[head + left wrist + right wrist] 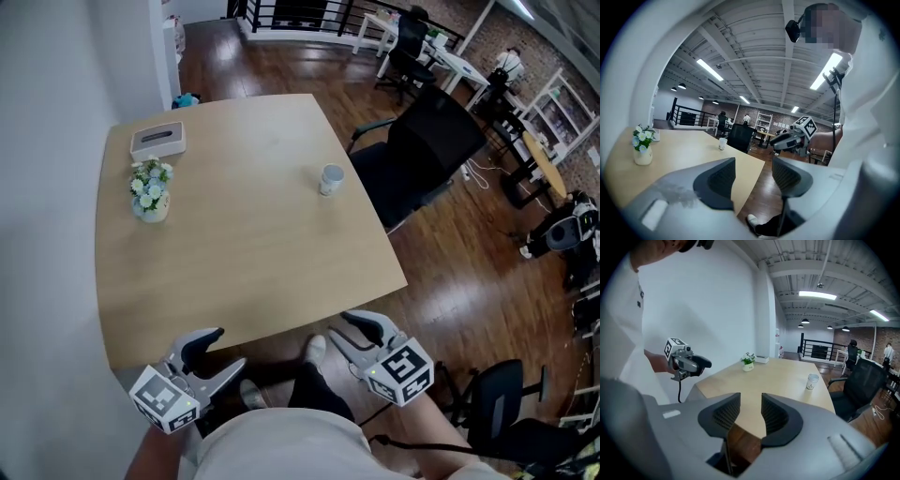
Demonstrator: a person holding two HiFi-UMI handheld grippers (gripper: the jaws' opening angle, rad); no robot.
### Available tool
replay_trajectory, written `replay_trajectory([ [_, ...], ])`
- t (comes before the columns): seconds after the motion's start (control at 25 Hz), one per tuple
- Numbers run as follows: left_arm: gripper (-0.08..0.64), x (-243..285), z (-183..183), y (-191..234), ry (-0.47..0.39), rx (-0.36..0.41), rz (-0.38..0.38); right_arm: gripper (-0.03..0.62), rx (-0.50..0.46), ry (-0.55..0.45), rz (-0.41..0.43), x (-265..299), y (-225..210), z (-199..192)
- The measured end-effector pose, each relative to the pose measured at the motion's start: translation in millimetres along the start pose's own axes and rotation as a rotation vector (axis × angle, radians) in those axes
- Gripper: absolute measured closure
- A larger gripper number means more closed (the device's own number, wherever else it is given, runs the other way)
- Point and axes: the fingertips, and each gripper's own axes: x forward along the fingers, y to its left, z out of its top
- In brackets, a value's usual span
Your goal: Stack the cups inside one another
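A single white paper cup (331, 179) stands upright near the right edge of the light wooden table (234, 253); it also shows as the cup (722, 143) and the cup (812, 381), small and far off in both gripper views. My left gripper (228, 349) hovers just off the table's near edge, open, with nothing between its pads (718, 180). My right gripper (345, 330) hangs off the near right corner, over the floor, jaws apart and empty (751, 411). Both are far from the cup.
A vase of flowers (150, 192) and a tissue box (157, 140) sit at the table's far left. A black office chair (422, 155) stands by the right edge, close to the cup. A white wall runs along the left. The person's legs are below the near edge.
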Motion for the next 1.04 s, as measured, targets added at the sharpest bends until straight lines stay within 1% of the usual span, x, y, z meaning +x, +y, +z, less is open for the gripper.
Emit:
replay_trajectory([
  [0.16,0.307,-14.7,0.9,-3.8,-0.032,0.01,-0.005,0.446,-0.012,0.018,-0.003,-10.8,31.2,-6.7],
  [0.32,0.307,-19.3,8.9,-9.9,-0.064,0.016,-0.002,0.446,-0.056,0.013,0.013,-16.5,51.1,1.7],
  [0.52,0.308,-21.7,10.0,-25.1,-0.073,0.042,-0.022,0.447,-0.092,-0.005,0.007,-25.8,62.5,6.1],
  [0.68,0.307,-25.5,8.8,-34.2,-0.074,0.042,-0.021,0.448,-0.084,-0.005,0.009,-33.7,71.1,-1.4],
  [0.84,0.308,-28.5,4.7,-44.2,-0.075,0.049,-0.029,0.448,-0.086,-0.004,-0.006,-42.6,75.1,-7.8],
  [1.04,0.307,-31.5,-4.9,-60.0,-0.071,0.036,-0.037,0.448,-0.078,0.004,-0.007,-54.1,84.8,-18.9],
])
